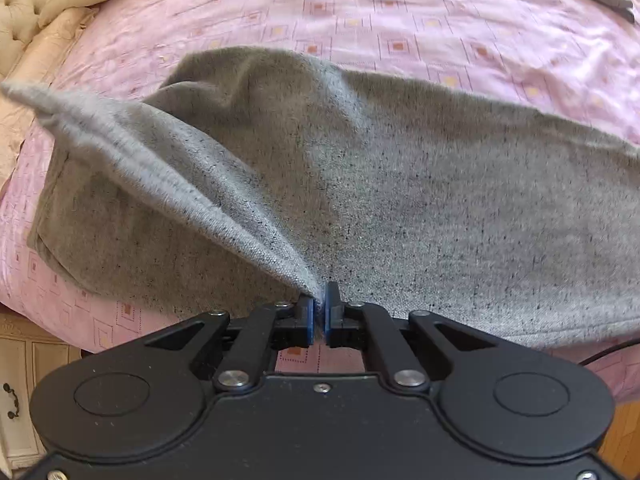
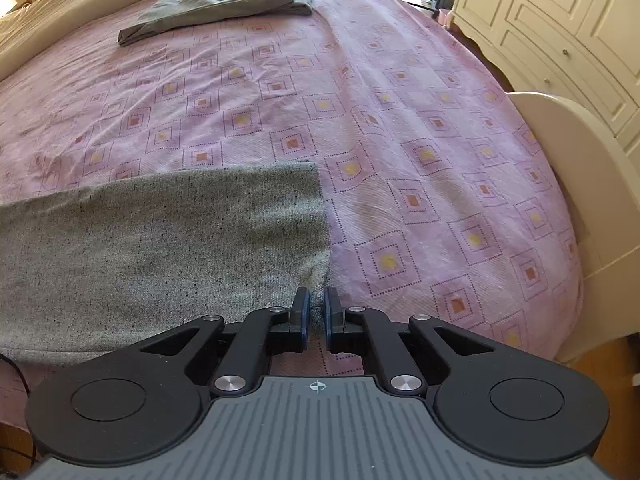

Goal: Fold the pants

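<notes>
Both wrist fisheyes, mounted behind the jaws, aimed steeply down at the bed (image 2: 400, 128) from close range. Left view over the near edge, facing across toward the headboard (image 1: 16, 8) corner. Right view facing toward the footboard (image 2: 568, 152) and wardrobe (image 2: 560, 20). Overlap: grey pants (image 1: 400, 200), pink bedspread (image 1: 400, 20), folded garment (image 2: 216, 4) at far side.

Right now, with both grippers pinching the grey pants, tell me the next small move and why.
Probably carry both pinched edges together across the bed, away from the cameras, to lay that half over the rest. The left gripper and the right gripper are both shut on the near edge of the grey knit pants, which lie on the pink bedspread.
</notes>
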Action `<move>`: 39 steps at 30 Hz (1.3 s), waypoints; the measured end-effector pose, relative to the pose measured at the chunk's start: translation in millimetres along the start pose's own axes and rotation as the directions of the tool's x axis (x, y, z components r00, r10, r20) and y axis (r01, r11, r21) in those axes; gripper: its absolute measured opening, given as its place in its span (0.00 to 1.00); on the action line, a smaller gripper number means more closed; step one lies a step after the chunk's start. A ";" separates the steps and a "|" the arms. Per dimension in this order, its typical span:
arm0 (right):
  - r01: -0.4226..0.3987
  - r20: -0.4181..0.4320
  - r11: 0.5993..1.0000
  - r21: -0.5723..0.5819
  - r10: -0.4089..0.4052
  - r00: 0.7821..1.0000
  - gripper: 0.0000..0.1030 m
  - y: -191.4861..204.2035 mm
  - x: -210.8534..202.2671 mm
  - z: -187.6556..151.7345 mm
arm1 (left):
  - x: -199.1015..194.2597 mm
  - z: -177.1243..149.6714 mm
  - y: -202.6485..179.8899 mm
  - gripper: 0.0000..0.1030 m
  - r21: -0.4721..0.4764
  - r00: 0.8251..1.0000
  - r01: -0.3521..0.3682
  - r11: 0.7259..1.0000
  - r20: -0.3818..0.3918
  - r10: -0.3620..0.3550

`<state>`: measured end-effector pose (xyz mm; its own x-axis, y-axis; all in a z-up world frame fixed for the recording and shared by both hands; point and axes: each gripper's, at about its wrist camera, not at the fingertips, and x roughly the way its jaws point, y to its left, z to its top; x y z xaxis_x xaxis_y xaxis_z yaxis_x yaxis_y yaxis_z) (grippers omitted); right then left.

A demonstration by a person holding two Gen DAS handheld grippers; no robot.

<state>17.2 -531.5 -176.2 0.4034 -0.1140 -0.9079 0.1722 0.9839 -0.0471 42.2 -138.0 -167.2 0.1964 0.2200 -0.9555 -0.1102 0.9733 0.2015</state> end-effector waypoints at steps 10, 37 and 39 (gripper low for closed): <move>-0.011 -0.019 0.997 0.080 0.013 1.000 0.12 -8.3 -2.2 4.8 | -7.2 -9.5 6.4 0.41 0.018 0.998 0.020 1.000 -0.062 -0.019; -0.308 0.122 0.919 -0.247 0.345 0.931 0.12 309.5 -100.6 -19.2 | -6.6 -59.9 271.9 0.55 -0.080 0.983 -0.180 0.980 0.017 0.182; -0.327 0.110 0.894 -0.306 0.374 0.921 0.12 351.3 -105.3 -32.9 | -5.4 -62.3 297.2 0.55 -0.088 0.983 -0.181 0.979 0.018 0.184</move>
<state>5.6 -169.3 -110.9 0.5344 0.2479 -0.8080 -0.2527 0.9592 0.1271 -52.3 146.0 -115.6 0.1901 0.3962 -0.8983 -0.2292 0.9076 0.3518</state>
